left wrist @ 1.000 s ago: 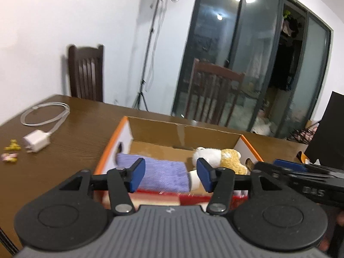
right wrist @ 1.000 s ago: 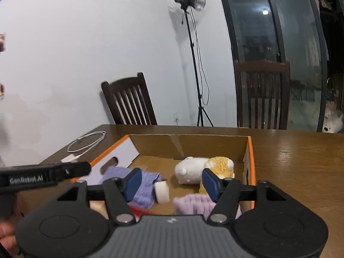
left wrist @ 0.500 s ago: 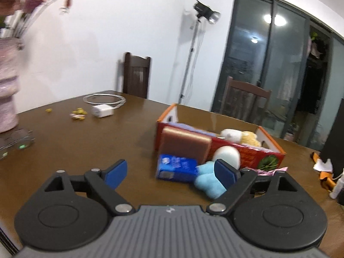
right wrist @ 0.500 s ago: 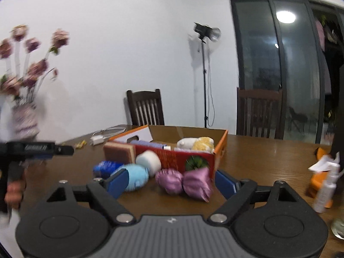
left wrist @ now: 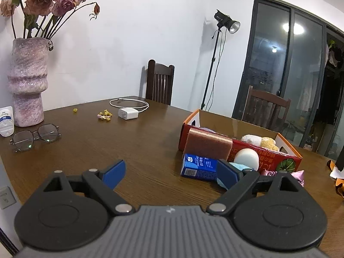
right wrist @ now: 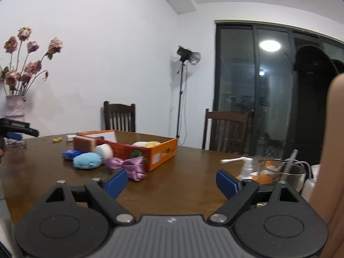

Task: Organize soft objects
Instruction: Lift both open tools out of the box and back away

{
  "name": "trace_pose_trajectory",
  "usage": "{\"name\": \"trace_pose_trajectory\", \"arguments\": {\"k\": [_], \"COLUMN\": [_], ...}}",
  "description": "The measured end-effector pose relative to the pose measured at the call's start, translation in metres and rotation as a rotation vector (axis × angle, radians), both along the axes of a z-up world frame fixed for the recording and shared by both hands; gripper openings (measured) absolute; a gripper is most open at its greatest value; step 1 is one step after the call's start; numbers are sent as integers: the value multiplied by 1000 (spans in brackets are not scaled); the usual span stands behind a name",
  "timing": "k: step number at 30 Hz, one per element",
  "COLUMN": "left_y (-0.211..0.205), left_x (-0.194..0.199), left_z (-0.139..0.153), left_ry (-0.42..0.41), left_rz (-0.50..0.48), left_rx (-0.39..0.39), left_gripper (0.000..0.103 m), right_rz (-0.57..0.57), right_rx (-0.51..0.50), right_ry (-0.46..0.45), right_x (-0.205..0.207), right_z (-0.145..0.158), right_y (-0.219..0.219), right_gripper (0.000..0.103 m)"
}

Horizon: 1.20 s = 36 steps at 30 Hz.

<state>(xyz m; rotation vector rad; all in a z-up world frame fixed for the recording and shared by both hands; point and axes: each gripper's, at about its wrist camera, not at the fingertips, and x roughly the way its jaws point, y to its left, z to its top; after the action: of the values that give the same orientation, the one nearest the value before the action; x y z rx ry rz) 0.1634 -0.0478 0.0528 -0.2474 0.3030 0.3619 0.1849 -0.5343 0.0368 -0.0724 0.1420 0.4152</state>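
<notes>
An orange-red cardboard box [left wrist: 266,152] [right wrist: 159,154] stands on the wooden table, with a white and a yellow plush [left wrist: 258,140] inside. Against its near side lean a brown sponge [left wrist: 207,144] and a white soft ball [left wrist: 246,158]. In front of them lie a blue tissue pack [left wrist: 198,166], a light-blue plush [right wrist: 87,161] and a purple satin bow [right wrist: 129,166]. My left gripper [left wrist: 171,173] hovers left of this cluster, its jaws opening, with nothing between them. My right gripper [right wrist: 172,181] is open and empty, well back from the box.
A pink vase of dried roses [left wrist: 26,81], glasses [left wrist: 34,137], a white charger with cable [left wrist: 128,114] and small yellow bits [left wrist: 104,115] lie to the left. A spray bottle [right wrist: 247,167] and glass bowl [right wrist: 281,172] stand to the right. Two chairs stand behind the table.
Both grippers pulled back from over the box, away from it, and their jaws spread wide. The soft things lying outside the box have come into view.
</notes>
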Motion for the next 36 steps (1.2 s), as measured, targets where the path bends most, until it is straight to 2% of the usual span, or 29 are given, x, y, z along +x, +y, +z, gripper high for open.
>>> {"name": "trace_pose_trajectory", "arguments": {"k": [3,8,19,26,29,31,36], "left_y": [-1,1,6,6,7,6,4], "left_x": [2,6,8,7,7,7,9], "left_z": [-2,-5,-8,-8,-8,-8,-9], "left_ry": [8,17,24,20,18,16,13], "left_rz": [-1,3,14,20,17,7,-30], "left_rx": [2,-3,-9,-13,-16,-13,4], "left_gripper": [93,93,93,93,93,93,94], "right_rz": [-14,-24,-20,-12,13,75,145], "right_rx": [41,47,79,64,58,84,57], "right_ry": [1,14,25,33,39,47,44], "right_x": [6,11,17,18,19,19,17], "right_z": [-2,-6,-7,-7,-6,-5,1], "right_y": [-12,-19,-19,-12,-4,4,44], "right_gripper": [89,90,90,90,90,90,90]}}
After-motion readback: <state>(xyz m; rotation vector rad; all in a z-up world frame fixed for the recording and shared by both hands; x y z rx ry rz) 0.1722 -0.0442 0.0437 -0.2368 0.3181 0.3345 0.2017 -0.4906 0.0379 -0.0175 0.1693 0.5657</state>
